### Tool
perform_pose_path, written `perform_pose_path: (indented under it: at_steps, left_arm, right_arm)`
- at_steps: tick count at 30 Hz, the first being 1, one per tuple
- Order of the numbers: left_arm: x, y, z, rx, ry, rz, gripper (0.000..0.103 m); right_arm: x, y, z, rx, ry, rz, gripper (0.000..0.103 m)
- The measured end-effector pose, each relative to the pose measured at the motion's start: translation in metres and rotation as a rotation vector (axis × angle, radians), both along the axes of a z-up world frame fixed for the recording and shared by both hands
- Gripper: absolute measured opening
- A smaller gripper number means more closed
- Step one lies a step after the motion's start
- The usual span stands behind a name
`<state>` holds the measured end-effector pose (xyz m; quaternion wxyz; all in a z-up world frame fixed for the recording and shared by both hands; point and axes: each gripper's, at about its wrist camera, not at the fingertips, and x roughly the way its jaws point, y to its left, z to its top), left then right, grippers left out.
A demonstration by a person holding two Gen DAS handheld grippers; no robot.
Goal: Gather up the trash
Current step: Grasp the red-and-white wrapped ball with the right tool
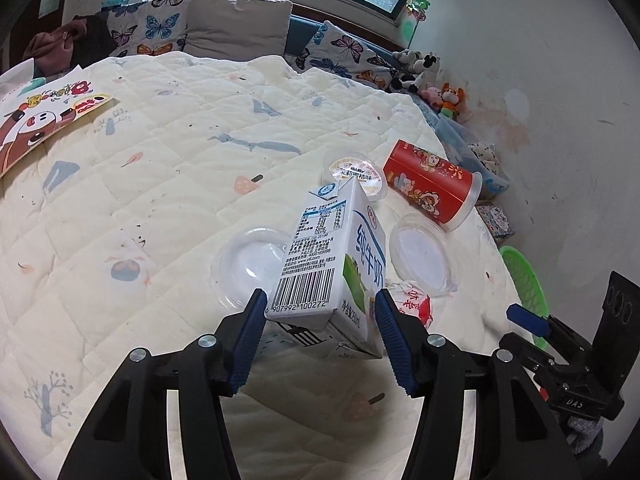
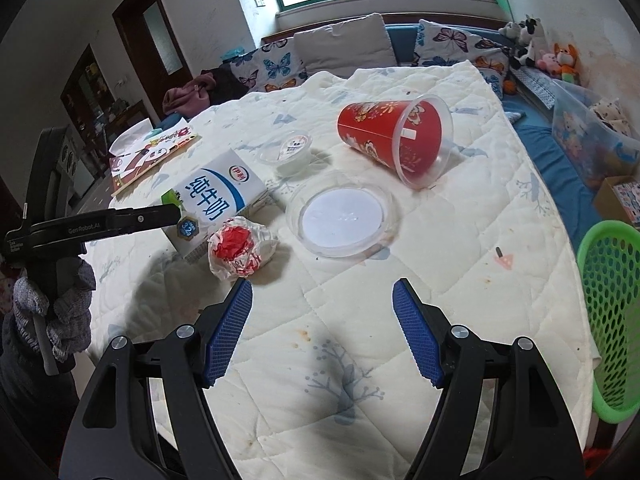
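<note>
Now | milk carton [image 1: 332,256] lies on bed [image 1: 160,200], long axis pointing away from left gripper [image 1: 320,312], which pinches its barcode end | right gripper [image 2: 322,292] spread, empty

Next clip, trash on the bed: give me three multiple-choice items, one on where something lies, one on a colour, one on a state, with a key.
1. Where is the crumpled wrapper?
A. Inside the basket
B. On the quilt beside the milk carton
C. Inside the red cup

2. What colour is the perforated basket at the bed's edge?
A. Green
B. Blue
C. White

3. How does the red cup sit?
A. Upright
B. Upside down on its rim
C. On its side

Key:
1 B, the wrapper lies on the quilt against the milk carton, which sits between the pads of the left tool.
2 A, its plastic mesh is bright green.
3 C, its open mouth faces sideways, and the right tool stands open and empty, short of it.
</note>
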<state>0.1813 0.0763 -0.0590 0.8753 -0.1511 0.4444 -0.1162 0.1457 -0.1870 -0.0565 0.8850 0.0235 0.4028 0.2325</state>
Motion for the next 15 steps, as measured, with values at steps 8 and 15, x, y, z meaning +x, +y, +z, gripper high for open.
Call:
perform_pose_path:
  at_steps: [8,15]
  left_arm:
    - [-0.005,0.0,0.002,0.001,-0.027,0.025,0.049]
    - [-0.014,-0.005,0.024,0.099,-0.12,0.011,0.047]
  right_arm:
    - [0.001,0.011,-0.002,0.001,0.006,0.023,0.073]
    - [0.003,0.021,-0.006,0.001,0.013,0.047,0.073]
